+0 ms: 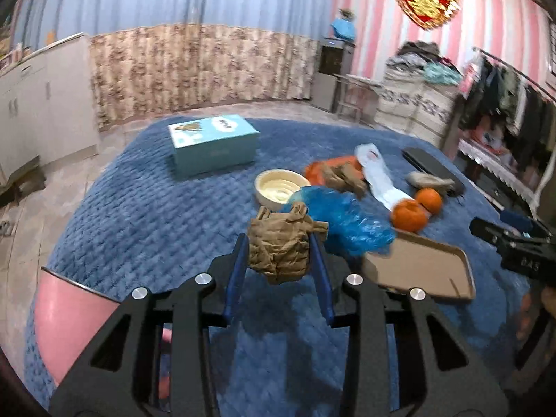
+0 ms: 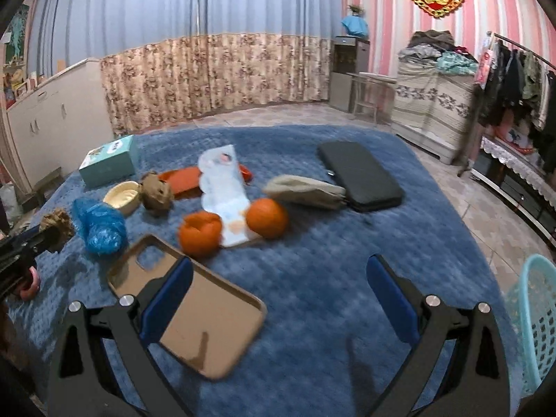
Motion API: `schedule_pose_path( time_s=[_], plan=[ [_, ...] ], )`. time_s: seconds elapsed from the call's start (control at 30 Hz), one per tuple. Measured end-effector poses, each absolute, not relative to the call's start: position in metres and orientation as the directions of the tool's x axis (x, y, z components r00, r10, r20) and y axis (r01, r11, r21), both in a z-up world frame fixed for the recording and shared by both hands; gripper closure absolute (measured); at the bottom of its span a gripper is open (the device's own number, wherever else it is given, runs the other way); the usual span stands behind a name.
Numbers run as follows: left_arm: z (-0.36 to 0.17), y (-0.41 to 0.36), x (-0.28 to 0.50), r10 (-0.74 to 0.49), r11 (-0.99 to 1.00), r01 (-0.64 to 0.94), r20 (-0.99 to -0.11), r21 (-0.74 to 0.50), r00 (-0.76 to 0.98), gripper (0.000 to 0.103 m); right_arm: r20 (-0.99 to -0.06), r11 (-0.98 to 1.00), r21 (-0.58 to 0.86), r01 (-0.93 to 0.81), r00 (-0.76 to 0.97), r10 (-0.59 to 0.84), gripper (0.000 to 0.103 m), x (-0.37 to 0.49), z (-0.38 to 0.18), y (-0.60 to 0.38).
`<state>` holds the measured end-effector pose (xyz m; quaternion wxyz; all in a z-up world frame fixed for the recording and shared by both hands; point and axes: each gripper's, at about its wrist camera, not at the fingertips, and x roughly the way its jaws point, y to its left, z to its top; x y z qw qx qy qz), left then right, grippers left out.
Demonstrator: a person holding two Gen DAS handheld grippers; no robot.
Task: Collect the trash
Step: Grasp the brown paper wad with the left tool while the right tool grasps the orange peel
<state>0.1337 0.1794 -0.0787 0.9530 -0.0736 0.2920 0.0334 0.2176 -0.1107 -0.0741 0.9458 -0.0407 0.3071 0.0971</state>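
Note:
In the left wrist view my left gripper [image 1: 279, 243] is shut on a crumpled brown paper ball [image 1: 278, 260], held just above the blue blanket [image 1: 146, 215]. The same gripper [image 2: 34, 239] and paper ball [image 2: 57, 224] show at the left edge of the right wrist view. My right gripper [image 2: 279, 267] is open over the blanket with nothing between its pads. Its left finger [image 2: 170, 295] overlaps a tan phone case [image 2: 208, 330]. Loose trash lies ahead: a blue plastic bag [image 2: 99, 229], a second brown paper ball [image 2: 156, 191] and a white wrapper [image 2: 222, 187].
Two oranges [image 2: 199, 234] [image 2: 267, 217], a cream bowl [image 2: 121, 194], an orange pack [image 2: 180, 179], a teal box [image 2: 107, 161], a beige pouch [image 2: 305, 189] and a black case [image 2: 361, 177] lie on the blanket. A teal basket [image 2: 535, 330] stands right. A pink container [image 1: 66, 323] sits lower left.

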Motion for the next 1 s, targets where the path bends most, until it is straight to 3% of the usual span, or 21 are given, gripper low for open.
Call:
schedule_pose_path(
  time_s=[0.27, 0.4, 0.6, 0.67, 0.8, 1.0],
  plan=[
    [-0.083, 0.189, 0.146, 0.086, 0.974, -0.185, -0.55, -0.127, 0.831, 0.069, -0.635, 0.967, 0.016, -0.254, 0.745, 0.206, 0.007, 0.246, -0.087, -0.076],
    [-0.085, 0.195, 0.148, 0.093, 0.967, -0.209, -0.558, -0.147, 0.825, 0.069, -0.666, 0.956, 0.003, -0.293, 0.713, 0.221, 0.026, 0.257, -0.096, -0.056],
    [-0.087, 0.194, 0.148, 0.096, 0.966, -0.214, -0.564, -0.146, 0.82, 0.069, -0.705, 0.94, 0.014, -0.34, 0.663, 0.25, 0.043, 0.273, -0.108, -0.039],
    [-0.088, 0.195, 0.15, 0.092, 0.966, -0.212, -0.568, -0.148, 0.818, 0.069, -0.71, 0.939, 0.025, -0.344, 0.655, 0.259, 0.063, 0.277, -0.109, -0.037],
    [-0.09, 0.194, 0.151, 0.09, 0.966, -0.212, -0.577, -0.147, 0.812, 0.069, -0.701, 0.933, 0.041, -0.358, 0.655, 0.282, 0.071, 0.276, -0.107, -0.039],
    [-0.091, 0.194, 0.155, 0.089, 0.967, -0.21, -0.586, -0.141, 0.805, 0.069, -0.66, 0.936, 0.054, -0.349, 0.691, 0.296, 0.072, 0.26, -0.091, -0.059]
  ],
)
